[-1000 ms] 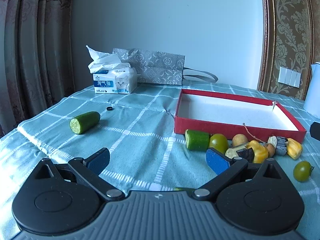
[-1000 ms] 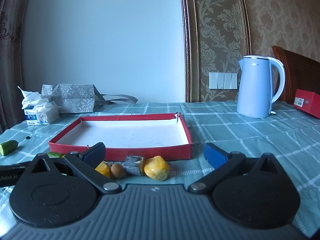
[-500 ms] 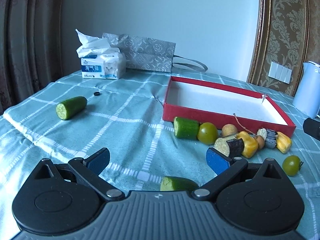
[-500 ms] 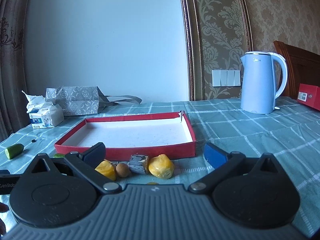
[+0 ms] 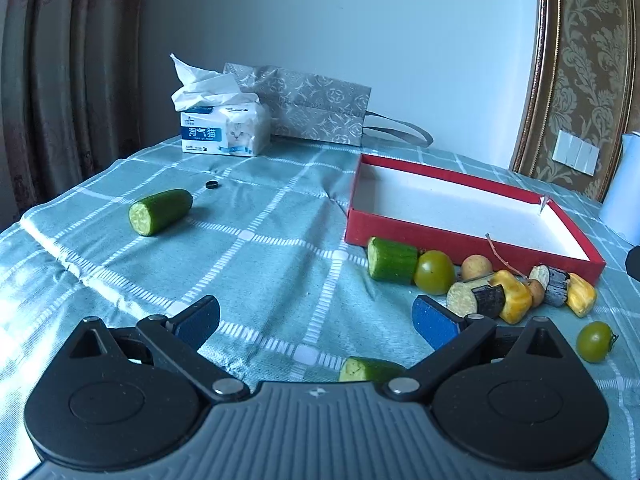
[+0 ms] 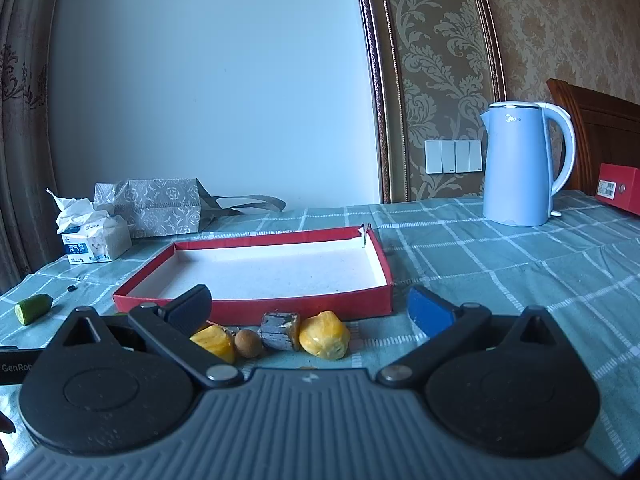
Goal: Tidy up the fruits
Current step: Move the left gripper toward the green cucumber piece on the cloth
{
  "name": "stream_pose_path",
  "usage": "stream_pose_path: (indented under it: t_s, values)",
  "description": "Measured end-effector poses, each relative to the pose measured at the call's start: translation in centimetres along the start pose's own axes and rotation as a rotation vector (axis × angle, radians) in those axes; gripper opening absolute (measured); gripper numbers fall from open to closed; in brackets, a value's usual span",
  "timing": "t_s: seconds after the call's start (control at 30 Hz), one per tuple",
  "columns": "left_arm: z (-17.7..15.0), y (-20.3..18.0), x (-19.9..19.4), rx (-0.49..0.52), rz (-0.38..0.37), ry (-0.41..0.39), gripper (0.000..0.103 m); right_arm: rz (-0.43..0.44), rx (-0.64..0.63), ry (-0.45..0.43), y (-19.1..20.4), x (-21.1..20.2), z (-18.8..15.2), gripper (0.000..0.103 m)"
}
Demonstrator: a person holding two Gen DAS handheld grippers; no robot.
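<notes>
A shallow red box (image 5: pixel 472 240) with a white inside lies on the green checked cloth; it also shows in the right wrist view (image 6: pixel 256 306). Along its near wall lie a cucumber piece (image 5: pixel 392 260), a green tomato (image 5: pixel 434 272), a small brown fruit (image 5: pixel 476 267), an eggplant piece (image 5: pixel 476 299) and yellow chunks (image 5: pixel 514 296). Another green tomato (image 5: pixel 595 341) lies apart at the right. A cucumber end (image 5: pixel 160 211) lies far left. A cucumber piece (image 5: pixel 370 369) lies just under my open, empty left gripper (image 5: pixel 316 318). My right gripper (image 6: pixel 308 304) is open and empty above a yellow chunk (image 6: pixel 324 334).
A tissue pack (image 5: pixel 222 128) and a grey patterned bag (image 5: pixel 316 106) stand at the back left. A blue kettle (image 6: pixel 520 164) stands at the back right, with a small red box (image 6: pixel 620 192) beyond it. A small black cap (image 5: pixel 212 185) lies on the cloth.
My left gripper has pulled back and lifted, so the cucumber piece under it came into view. My right gripper has risen a little. Both stay open.
</notes>
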State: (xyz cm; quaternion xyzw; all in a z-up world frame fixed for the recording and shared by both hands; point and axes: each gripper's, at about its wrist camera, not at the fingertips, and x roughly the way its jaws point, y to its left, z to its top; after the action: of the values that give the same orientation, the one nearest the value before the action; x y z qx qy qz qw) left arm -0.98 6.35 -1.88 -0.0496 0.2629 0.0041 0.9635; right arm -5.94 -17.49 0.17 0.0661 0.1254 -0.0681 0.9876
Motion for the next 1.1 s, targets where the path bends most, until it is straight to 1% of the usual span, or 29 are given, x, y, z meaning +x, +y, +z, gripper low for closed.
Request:
stream_pose_path:
  t_s: [0.07,0.23,0.33,0.5,0.57,0.87,1.1]
  values:
    - [-0.1,0.1,-0.2,0.006,0.02,-0.019,0.103,-0.002,0.001,0.001,0.0,0.0,0.0,0.103]
    - [-0.1,0.2,-0.4,0.034,0.008,-0.02,0.103,0.002,0.003,0.0,-0.1,0.0,0.1,0.103]
    - [-0.4,0.6,-0.7,0.05,-0.033,-0.018,0.103,0.003,0.001,-0.001,-0.2,-0.1,0.1,0.103]
    - [-1.5,0.8,-1.9,0.117,-0.114,-0.032,0.103,-0.001,-0.003,-0.003,-0.4,-0.2,0.0,0.103]
    - [-1.7,0.6,-1.9,0.141,-0.107,-0.028,0.103,-0.003,0.005,-0.001,-0.6,-0.1,-0.1,0.103]
    - [-1.9,-0.2,-1.8,0.187,-0.089,-0.021,0.103,-0.002,0.023,0.003,-1.0,-0.1,-0.2,0.103]
    - [-1.7,-0.7,-1.1,0.198,-0.051,0.024,0.103,0.001,0.03,0.002,-1.2,0.0,-0.3,0.103]
